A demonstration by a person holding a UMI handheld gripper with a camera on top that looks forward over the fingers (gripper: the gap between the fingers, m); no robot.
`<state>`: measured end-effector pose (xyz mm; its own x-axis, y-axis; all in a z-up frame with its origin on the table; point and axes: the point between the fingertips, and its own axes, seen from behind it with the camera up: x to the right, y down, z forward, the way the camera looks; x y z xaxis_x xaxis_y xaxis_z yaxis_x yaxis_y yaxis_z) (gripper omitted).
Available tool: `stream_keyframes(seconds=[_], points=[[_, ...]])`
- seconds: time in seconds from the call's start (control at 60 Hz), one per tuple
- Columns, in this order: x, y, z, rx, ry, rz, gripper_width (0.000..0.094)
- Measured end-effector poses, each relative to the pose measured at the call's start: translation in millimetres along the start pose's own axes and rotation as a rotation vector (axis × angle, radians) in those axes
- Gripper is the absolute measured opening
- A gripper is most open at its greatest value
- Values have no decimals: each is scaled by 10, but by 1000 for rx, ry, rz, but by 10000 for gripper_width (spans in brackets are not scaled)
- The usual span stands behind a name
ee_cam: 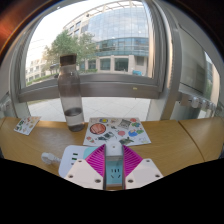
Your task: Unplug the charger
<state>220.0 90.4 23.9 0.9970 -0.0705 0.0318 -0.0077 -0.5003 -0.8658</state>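
On the wooden table [30,142] by the window [100,40], left to right, lie a small card [26,126], a clear bottle [71,95] and a sticker sheet [117,129]. Nearer, the tongs [113,170] seem clenched on a white charger [114,162].

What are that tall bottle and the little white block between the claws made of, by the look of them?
The bottle looks like clear plastic or glass: the window's light shows through it, and its cap is dark. Which of the two I cannot tell. The charger between the gripper fingers looks like smooth white moulded plastic, with a matte, even surface. The table appears to be pale wood or wood-look laminate, faintly grained.
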Motion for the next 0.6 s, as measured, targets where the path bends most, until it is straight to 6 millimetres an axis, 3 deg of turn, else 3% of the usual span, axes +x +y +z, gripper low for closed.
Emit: stream_keyframes(seconds=[0.15, 0.183, 0.217, 0.3, 0.35, 0.4, 0.433, 0.483, 0.533, 0.6], points=[[5, -17, -3, -24, 3, 17, 123], [5, -97, -31, -20, 0, 32, 110], [50, -450, -168, 70, 9, 37, 110], [317, -1693, -737, 308, 35, 11, 109], [455, -2127, -1142, 385, 32, 0, 108], [707, -2358, -1354, 418, 48, -8, 107], [885, -2361, -1409, 408, 66, -8, 107], [1112, -2159, -1385, 367, 91, -10, 109], [1358, -1791, -1148, 290, 111, -2, 108], [1452, -1283, -809, 159, 85, 50, 109]])
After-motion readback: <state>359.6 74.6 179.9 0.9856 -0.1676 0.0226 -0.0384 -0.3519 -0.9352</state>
